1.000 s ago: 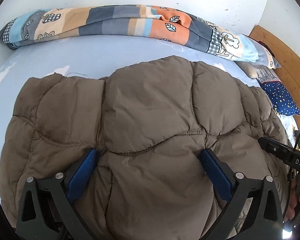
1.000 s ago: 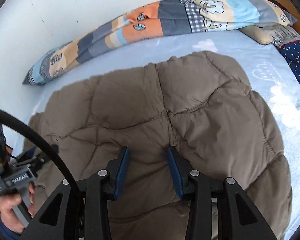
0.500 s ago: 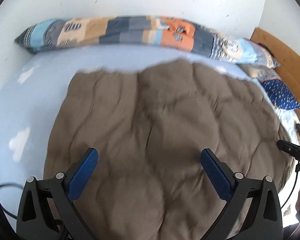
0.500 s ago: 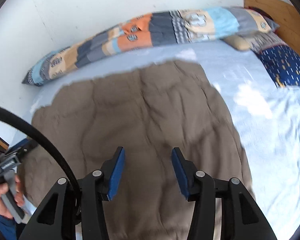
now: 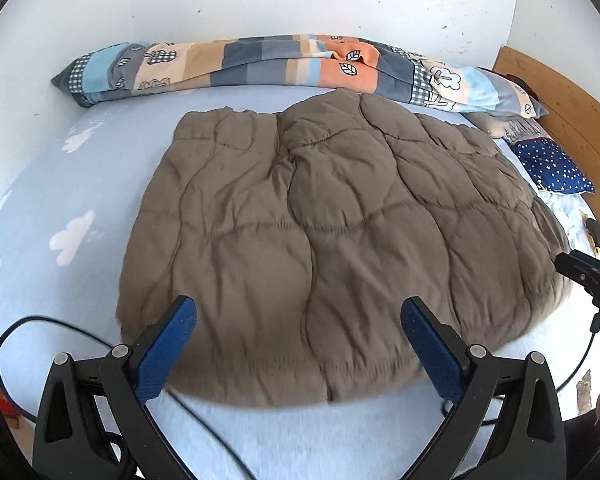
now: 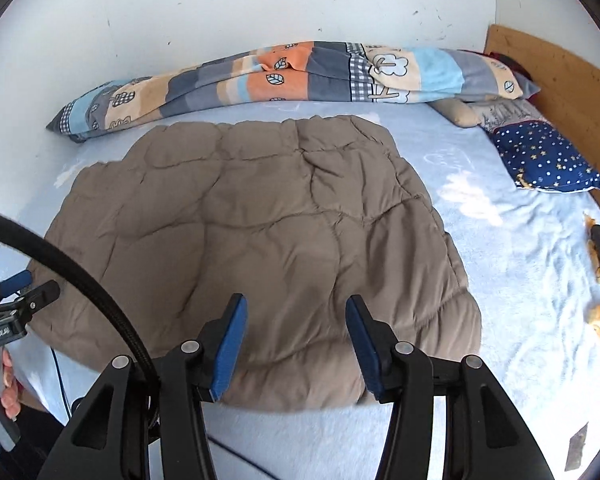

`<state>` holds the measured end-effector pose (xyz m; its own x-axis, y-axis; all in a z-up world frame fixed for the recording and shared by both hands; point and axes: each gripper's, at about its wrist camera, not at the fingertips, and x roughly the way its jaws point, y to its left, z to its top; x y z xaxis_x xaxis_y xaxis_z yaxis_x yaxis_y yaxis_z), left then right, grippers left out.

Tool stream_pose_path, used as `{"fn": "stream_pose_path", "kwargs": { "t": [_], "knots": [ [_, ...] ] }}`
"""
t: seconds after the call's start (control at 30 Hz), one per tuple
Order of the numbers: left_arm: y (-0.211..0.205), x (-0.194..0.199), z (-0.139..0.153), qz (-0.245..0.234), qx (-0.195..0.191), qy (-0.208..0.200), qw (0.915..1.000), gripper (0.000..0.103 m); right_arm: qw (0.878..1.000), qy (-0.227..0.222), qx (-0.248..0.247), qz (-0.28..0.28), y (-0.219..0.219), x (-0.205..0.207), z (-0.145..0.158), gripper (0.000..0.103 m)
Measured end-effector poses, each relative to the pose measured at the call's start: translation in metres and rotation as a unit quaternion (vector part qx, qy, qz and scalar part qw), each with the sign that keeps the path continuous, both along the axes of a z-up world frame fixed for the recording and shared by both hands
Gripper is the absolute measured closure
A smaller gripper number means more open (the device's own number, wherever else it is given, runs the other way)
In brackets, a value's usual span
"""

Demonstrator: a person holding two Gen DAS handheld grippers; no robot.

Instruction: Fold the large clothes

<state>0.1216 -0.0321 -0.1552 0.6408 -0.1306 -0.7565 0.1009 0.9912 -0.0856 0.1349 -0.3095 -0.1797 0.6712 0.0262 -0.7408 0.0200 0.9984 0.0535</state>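
The brown quilted jacket (image 5: pixel 332 232) lies flat in a folded slab on the light blue bed (image 5: pixel 60 184), its long axis seemingly running across the bed, parallel to the patchwork duvet roll (image 5: pixel 284 64) along the wall; its near edge is blurred. The left claw (image 5: pixel 298 320) stands wide apart over that edge, holding nothing. The right claw (image 6: pixel 292 320) has just been opening, with nothing between its jaws. A starry navy pillow (image 6: pixel 548 160) lies by the headboard.
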Motion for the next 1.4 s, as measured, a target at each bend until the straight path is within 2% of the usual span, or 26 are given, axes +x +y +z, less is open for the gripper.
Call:
{"fn": "stream_pose_path", "kwargs": {
  "t": [0.1, 0.2, 0.4, 1.0, 1.2, 1.4],
  "knots": [
    [0.001, -0.01, -0.005, 0.009, 0.009, 0.0, 0.9999, 0.0, 1.0, -0.002, -0.003, 0.007, 0.012, -0.011, -0.002, 0.048],
    [0.003, -0.006, -0.018, 0.015, 0.016, 0.016, 0.9996, 0.0, 1.0, 0.0, -0.012, 0.021, 0.025, -0.015, -0.005, 0.048],
    [-0.002, 0.0, -0.03, 0.017, 0.048, 0.006, 0.9987, 0.0, 0.999, 0.016, -0.025, 0.037, 0.038, -0.008, -0.02, 0.048],
    [-0.009, 0.007, -0.046, 0.015, 0.077, -0.012, 0.9969, 0.0, 0.995, 0.048, -0.078, 0.042, 0.051, 0.014, -0.059, 0.044],
    [-0.01, 0.001, -0.045, 0.016, 0.079, -0.031, 0.9963, 0.0, 0.993, 0.037, -0.098, 0.046, 0.055, 0.008, -0.058, 0.043],
    [-0.01, -0.018, -0.029, 0.014, 0.068, -0.058, 0.9959, 0.0, 0.993, 0.014, -0.107, 0.045, 0.061, -0.017, -0.041, 0.04]
  ]
}}
